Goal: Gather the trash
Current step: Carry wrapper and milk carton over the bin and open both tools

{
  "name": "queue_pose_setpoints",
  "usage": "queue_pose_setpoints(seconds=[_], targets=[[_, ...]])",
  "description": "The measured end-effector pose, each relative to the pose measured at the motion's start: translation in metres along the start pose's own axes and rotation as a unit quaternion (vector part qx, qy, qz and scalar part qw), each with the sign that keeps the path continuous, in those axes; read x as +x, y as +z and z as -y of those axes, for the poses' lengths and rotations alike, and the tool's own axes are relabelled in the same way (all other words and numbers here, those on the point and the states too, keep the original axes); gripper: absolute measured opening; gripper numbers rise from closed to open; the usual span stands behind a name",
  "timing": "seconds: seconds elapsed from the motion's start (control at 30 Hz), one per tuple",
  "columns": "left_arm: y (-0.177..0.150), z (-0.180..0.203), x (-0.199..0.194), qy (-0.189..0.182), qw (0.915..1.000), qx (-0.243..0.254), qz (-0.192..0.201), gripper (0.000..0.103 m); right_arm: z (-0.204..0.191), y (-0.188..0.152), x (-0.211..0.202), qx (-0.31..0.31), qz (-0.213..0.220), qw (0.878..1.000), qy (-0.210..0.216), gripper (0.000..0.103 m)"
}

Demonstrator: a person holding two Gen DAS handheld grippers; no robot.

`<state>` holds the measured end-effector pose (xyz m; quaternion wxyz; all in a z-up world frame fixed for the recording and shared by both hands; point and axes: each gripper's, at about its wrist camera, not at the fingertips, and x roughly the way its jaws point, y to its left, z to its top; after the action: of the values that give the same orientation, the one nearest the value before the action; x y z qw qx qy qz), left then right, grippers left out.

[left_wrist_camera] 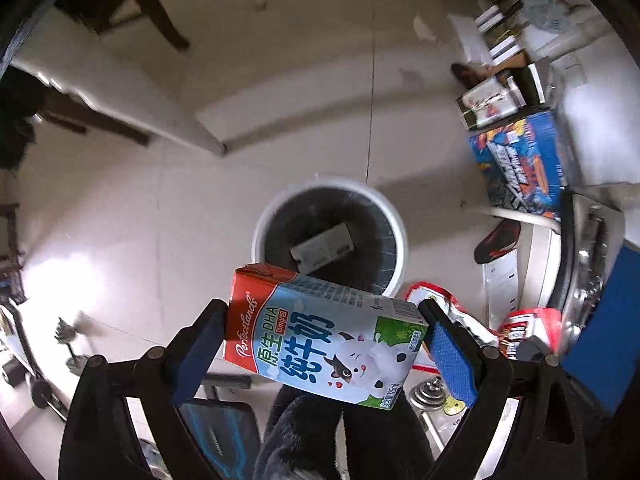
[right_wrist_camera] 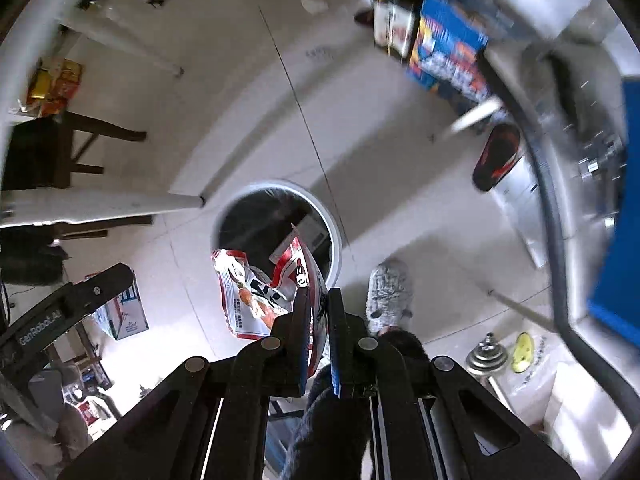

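Observation:
My left gripper (left_wrist_camera: 324, 332) is shut on a milk carton (left_wrist_camera: 320, 336) with a red top and a cartoon cow, held sideways just above and in front of a round white trash bin (left_wrist_camera: 400, 236) with a dark liner; a grey box (left_wrist_camera: 322, 246) lies inside it. My right gripper (right_wrist_camera: 319, 304) is shut on a red and white snack wrapper (right_wrist_camera: 256, 292), which hangs over the near rim of the same bin (right_wrist_camera: 338, 240). The wrapper also shows at the right in the left wrist view (left_wrist_camera: 528, 328), and the left gripper with the carton shows at the left of the right wrist view (right_wrist_camera: 92, 284).
The bin stands on a pale tiled floor. A white table leg (left_wrist_camera: 192, 128) and dark chair legs (left_wrist_camera: 160, 12) stand behind it. Blue boxes (left_wrist_camera: 520, 160), a red and black slipper (left_wrist_camera: 496, 244) and a metal appliance (left_wrist_camera: 584, 264) crowd the right. A grey slipper (right_wrist_camera: 388, 292) is near the bin.

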<state>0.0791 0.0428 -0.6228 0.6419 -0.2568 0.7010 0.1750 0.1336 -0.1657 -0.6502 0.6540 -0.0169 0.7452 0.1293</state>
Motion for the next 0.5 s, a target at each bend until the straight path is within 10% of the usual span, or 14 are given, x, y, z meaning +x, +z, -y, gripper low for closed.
queue_pose_setpoints(seconds=[0.27,0.37,0.5], targets=[[0.020,-0.027,0.067,-0.019,0.9989,-0.035,-0.023,0.101,0.003,0.022,0.125,-0.004,-0.060,0.998,0.021,0.015],[0.016,-0.038,0.068,0.001,0.9992,-0.041,-0.005,0.101,-0.005,0.024,0.150,-0.027,-0.078,0.996,0.031,0.070],[0.005,-0.049,0.063,0.049,0.9980,-0.038,0.013,0.101,-0.019,0.018,0.155,-0.072,-0.079,0.994,0.000,0.100]])
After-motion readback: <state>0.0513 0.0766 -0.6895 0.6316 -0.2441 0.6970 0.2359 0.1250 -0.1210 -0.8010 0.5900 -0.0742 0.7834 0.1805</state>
